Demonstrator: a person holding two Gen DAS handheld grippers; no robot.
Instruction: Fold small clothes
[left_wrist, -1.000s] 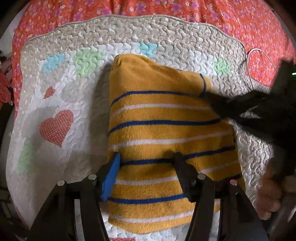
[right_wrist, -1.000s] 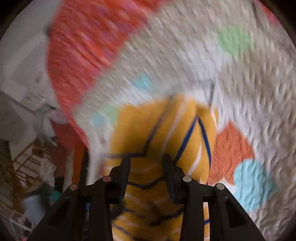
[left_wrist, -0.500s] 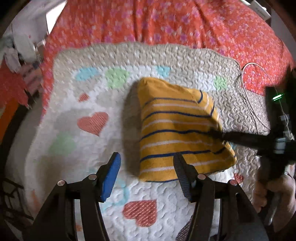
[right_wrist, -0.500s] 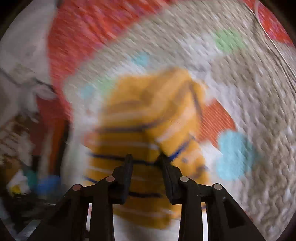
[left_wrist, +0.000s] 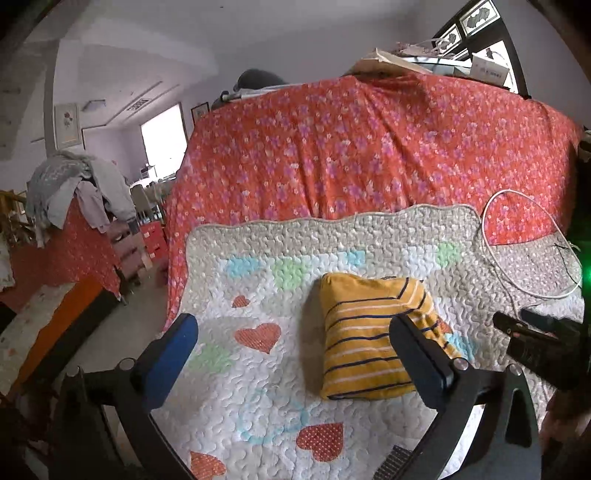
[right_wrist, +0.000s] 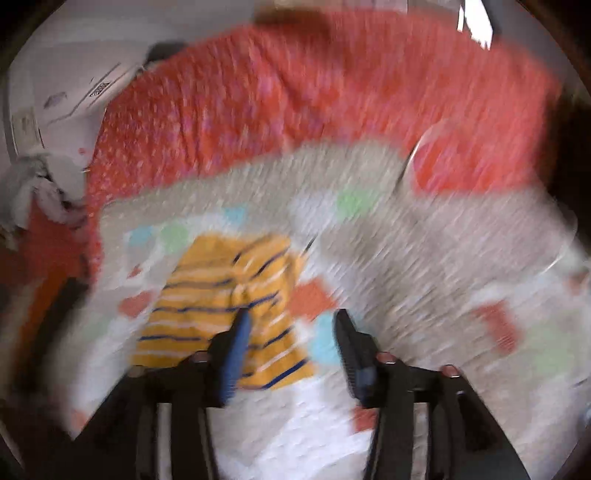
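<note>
A yellow garment with blue and white stripes (left_wrist: 369, 332) lies folded into a compact rectangle on the quilted heart-pattern mat (left_wrist: 266, 387). My left gripper (left_wrist: 295, 350) is open and empty, raised above and in front of the garment. My right gripper (right_wrist: 291, 332) is open and empty, just right of the garment (right_wrist: 214, 306); this view is motion-blurred. The right gripper also shows at the right edge of the left wrist view (left_wrist: 532, 332).
The mat lies on a red floral bedspread (left_wrist: 369, 147). A white cable (left_wrist: 517, 258) loops at the mat's far right corner. A pile of grey clothes (left_wrist: 74, 192) sits on furniture to the left. Boxes and papers (left_wrist: 443, 59) stand behind the bed.
Both grippers pulled back and up from the garment. The right gripper let go of the garment's right edge and opened wider. The garment stays folded on the mat.
</note>
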